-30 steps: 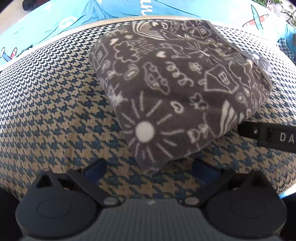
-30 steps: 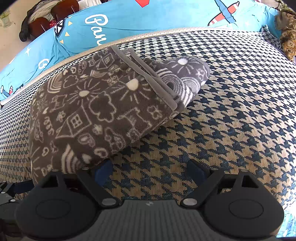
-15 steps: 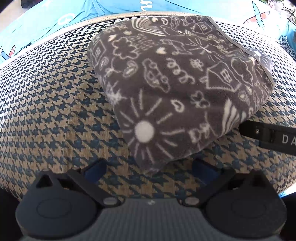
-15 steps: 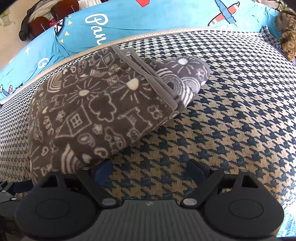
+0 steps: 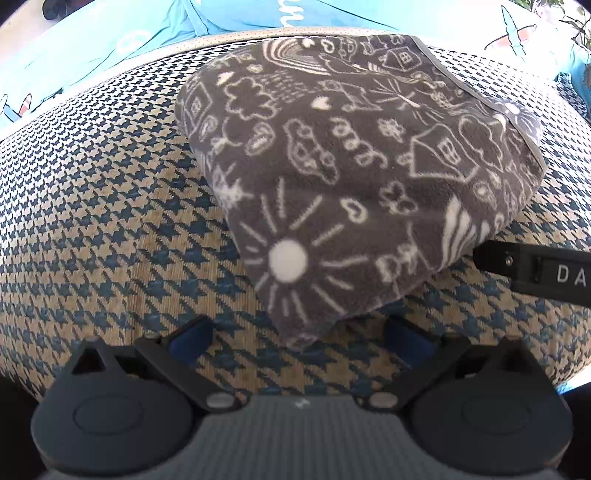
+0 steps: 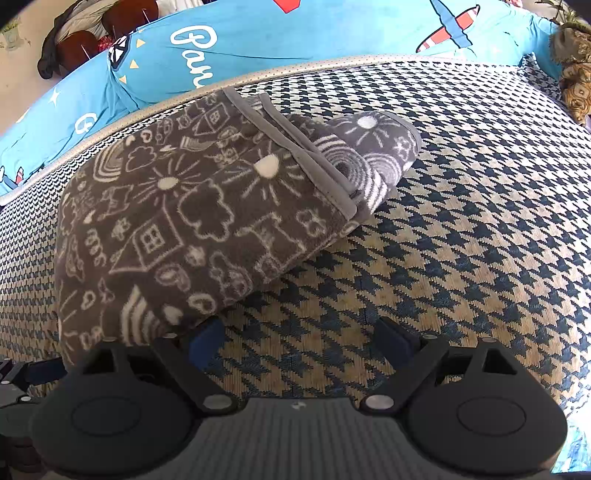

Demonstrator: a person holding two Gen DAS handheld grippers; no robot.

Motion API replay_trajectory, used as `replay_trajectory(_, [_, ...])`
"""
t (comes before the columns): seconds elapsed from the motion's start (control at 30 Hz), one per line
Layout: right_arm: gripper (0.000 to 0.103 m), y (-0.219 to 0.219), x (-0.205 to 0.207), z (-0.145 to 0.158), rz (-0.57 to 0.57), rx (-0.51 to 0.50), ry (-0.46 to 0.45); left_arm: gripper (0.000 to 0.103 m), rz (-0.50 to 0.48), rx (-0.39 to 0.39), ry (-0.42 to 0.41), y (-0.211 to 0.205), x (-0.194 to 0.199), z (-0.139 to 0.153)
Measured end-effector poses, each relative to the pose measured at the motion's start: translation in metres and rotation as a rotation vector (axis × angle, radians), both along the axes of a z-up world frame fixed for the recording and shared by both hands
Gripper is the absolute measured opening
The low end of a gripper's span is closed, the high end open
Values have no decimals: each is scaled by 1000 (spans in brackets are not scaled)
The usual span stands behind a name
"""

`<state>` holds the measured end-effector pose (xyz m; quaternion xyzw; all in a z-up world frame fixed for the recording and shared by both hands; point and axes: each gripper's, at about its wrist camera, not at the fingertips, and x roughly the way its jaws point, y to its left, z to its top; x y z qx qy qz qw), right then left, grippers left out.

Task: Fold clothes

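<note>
A folded grey fleece cloth [image 5: 343, 173] with white doodles of suns, houses and clouds lies on a houndstooth cushion [image 5: 110, 229]. Its near corner points between the wide-spread fingers of my left gripper [image 5: 299, 338], which is open and does not press on it. In the right wrist view the same cloth [image 6: 192, 221] lies to the left, its grey-trimmed edges stacked on top. My right gripper [image 6: 299, 339] stands open over bare cushion [image 6: 461, 240], its left finger just beside the cloth's near edge. The right gripper's finger [image 5: 532, 266] reaches in at the right edge of the left wrist view.
Behind the cushion lies a bright blue fabric [image 6: 295, 33] with white lettering and aeroplane prints. A dark brown object [image 6: 92, 40] sits at the far left, and a patterned brown thing [image 6: 576, 85] at the far right.
The left gripper has come lower and nearer the cloth, which fills more of its view. The right gripper and the cloth have not moved.
</note>
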<state>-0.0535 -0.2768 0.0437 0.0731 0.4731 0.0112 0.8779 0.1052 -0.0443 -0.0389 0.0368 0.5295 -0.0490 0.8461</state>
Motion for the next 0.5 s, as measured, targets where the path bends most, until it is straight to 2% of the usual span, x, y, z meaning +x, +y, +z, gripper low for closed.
replay_trajectory(0.1, [90, -2, 0, 1, -3, 14, -5, 103, 0, 8, -6, -16, -27, 13])
replay_trajectory(0.3, [90, -3, 0, 3, -6, 21, -10, 103, 6, 23, -5, -23, -45, 23])
replay_trajectory(0.5, [90, -6, -1, 5, -15, 28, -21, 103, -11, 54, -54, -28, -60, 37])
